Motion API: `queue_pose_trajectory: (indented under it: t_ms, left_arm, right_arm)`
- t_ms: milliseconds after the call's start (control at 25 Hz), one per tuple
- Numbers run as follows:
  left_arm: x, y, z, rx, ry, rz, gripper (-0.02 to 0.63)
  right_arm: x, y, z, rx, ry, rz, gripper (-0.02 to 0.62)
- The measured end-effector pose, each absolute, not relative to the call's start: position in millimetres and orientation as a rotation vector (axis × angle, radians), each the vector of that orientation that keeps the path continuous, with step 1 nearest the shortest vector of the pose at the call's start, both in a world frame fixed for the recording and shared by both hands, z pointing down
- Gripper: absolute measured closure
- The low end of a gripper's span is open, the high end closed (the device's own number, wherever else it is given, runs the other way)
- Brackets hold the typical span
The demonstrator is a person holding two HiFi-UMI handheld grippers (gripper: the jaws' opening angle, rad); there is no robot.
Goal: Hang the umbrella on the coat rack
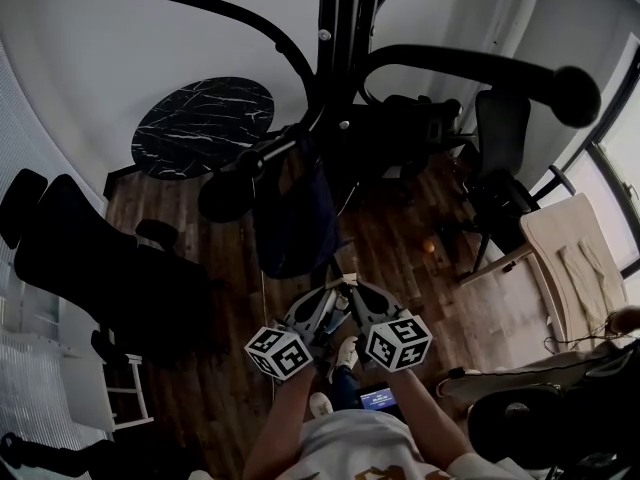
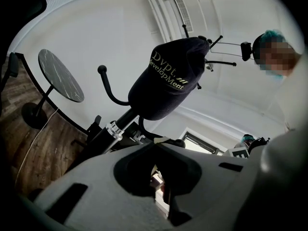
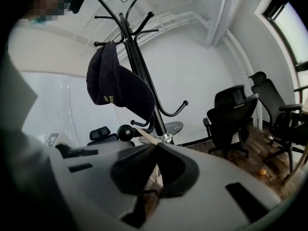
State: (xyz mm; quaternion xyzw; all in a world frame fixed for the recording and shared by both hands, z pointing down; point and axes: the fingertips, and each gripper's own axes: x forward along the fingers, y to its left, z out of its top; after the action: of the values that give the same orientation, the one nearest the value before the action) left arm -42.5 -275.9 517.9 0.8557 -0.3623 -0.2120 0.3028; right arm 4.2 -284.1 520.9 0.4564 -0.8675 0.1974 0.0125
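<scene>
No umbrella shows in any view. The black coat rack [image 1: 335, 28] rises just ahead of me, and a navy cap [image 1: 295, 218] with pale lettering hangs on one of its hooks. Both grippers sit side by side below the cap, tips close together. My left gripper [image 1: 336, 288] has its jaws together, and in its own view [image 2: 156, 143] the cap [image 2: 168, 78] hangs above them. My right gripper [image 1: 356, 288] looks shut too [image 3: 156, 146]. A thin pale strip [image 3: 144, 134] sticks out at its tips; I cannot tell what it is. The cap [image 3: 118, 90] and pole [image 3: 144, 76] stand behind.
A round black marble table [image 1: 200, 126] stands left of the rack. Black office chairs are at the left [image 1: 90, 258] and right [image 1: 500, 138]. A pale wooden piece of furniture [image 1: 570, 258] is at the far right. An orange ball [image 1: 428, 246] lies on the wooden floor.
</scene>
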Motion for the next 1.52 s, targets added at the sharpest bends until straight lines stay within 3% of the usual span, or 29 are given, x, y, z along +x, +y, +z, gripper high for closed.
queue_pose_trajectory:
  t_ms: [880,1520]
  left_arm:
    - [-50.7,-299.2,532.6,2.263,-0.976,-0.512,0.588]
    - [-43.8,-310.2,543.1,2.310,-1.093,-0.303,0.586]
  right_arm:
    - [-11.6,-308.4,535.3,1.385,-2.670,0.605,0.581]
    - [-20.6,-310.0,547.5,1.304,-2.671,0.593,0.580]
